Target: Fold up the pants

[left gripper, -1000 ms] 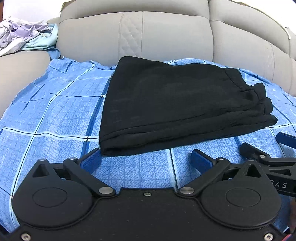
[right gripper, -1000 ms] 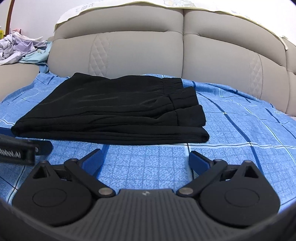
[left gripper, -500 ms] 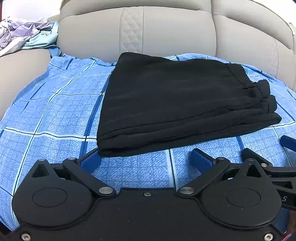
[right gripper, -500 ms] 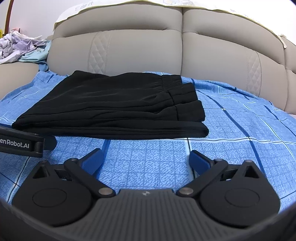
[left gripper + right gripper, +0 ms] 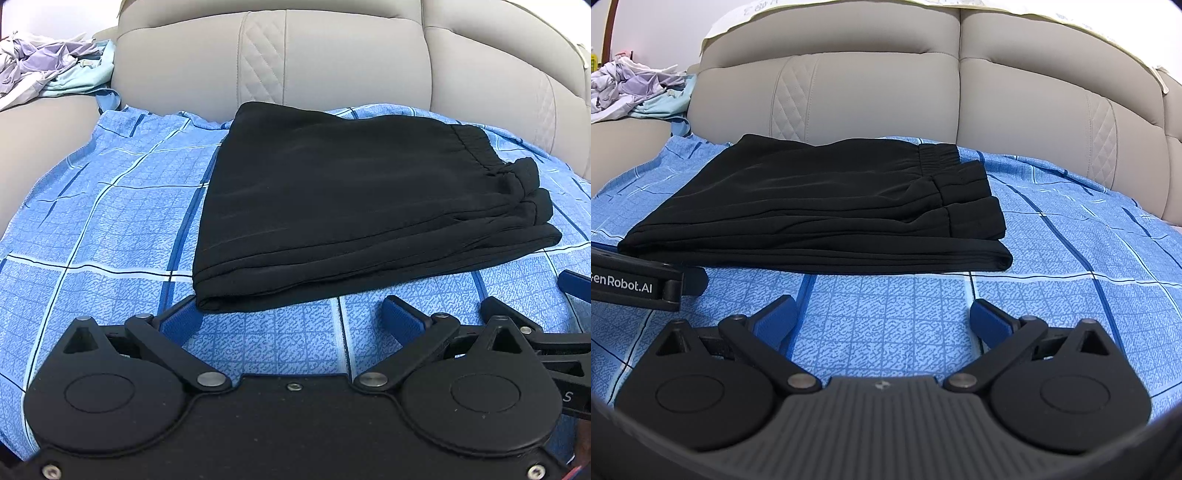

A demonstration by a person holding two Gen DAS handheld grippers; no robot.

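Black pants point(image 5: 351, 199) lie folded in a flat stack on a blue checked sheet point(image 5: 110, 221), waistband to the right. In the right wrist view the same pants point(image 5: 827, 210) show their elastic waistband at the far right end. My left gripper point(image 5: 291, 321) stands open just in front of the stack's near left corner, its left blue pad touching or almost touching the fabric edge. My right gripper point(image 5: 882, 317) is open over bare sheet point(image 5: 1071, 258), a short way in front of the stack, with nothing between its fingers.
A beige padded sofa back point(image 5: 332, 55) rises behind the sheet. A heap of pale clothes point(image 5: 44, 70) lies at the far left on the sofa arm. The left gripper's body point(image 5: 635, 288) shows at the left edge of the right wrist view.
Both grippers have moved forward toward the folded pants, which look larger and nearer now. The left gripper's pad has reached the stack's near corner. The pants have not moved.
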